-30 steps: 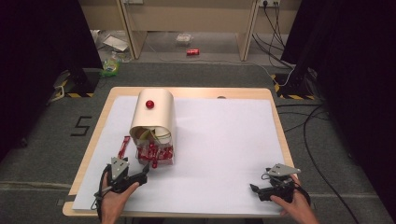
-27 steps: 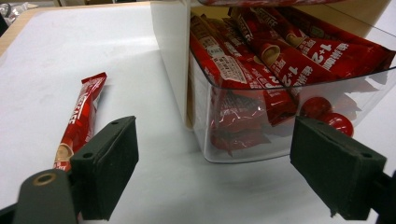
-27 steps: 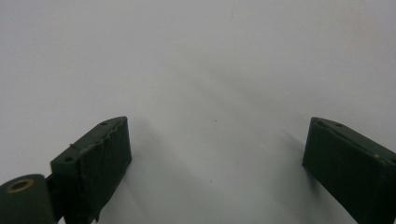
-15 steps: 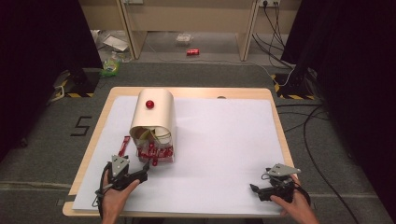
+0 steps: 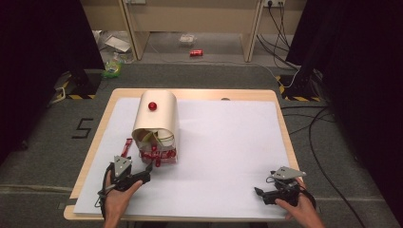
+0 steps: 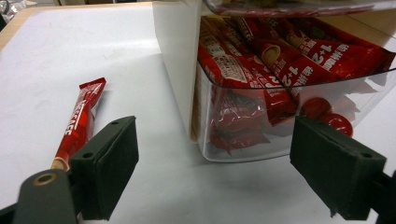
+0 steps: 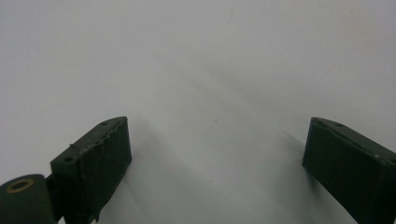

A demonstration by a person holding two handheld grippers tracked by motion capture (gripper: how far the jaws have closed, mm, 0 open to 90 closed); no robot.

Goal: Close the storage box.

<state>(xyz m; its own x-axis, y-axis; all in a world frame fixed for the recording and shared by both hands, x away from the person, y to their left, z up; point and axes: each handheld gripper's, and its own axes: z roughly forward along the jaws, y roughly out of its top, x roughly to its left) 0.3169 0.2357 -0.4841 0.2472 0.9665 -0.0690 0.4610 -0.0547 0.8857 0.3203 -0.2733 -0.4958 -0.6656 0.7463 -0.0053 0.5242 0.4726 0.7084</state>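
Note:
A cream box with a rolled lid and a red knob [image 5: 152, 106] stands at the table's left. Its clear front bin [image 5: 159, 155] [image 6: 280, 121] holds several red snack-stick packets [image 6: 261, 60]. One loose red stick packet [image 5: 127, 147] [image 6: 77, 126] lies on the paper left of the box. My left gripper [image 5: 150, 167] [image 6: 219, 182] is open just before the bin's front corner, with nothing between its pads [image 6: 109, 172]. My right gripper [image 5: 258, 192] [image 7: 217, 168] is open and empty, low over bare paper at the front right.
White paper [image 5: 228, 142] covers most of the wooden table [image 5: 199, 94]. The table's front edge runs just under both hands. On the floor beyond lie cables [image 5: 290, 71], a red can [image 5: 196, 53] and litter.
My left gripper has edged slightly forward toward the bin. The right gripper has stayed where it was.

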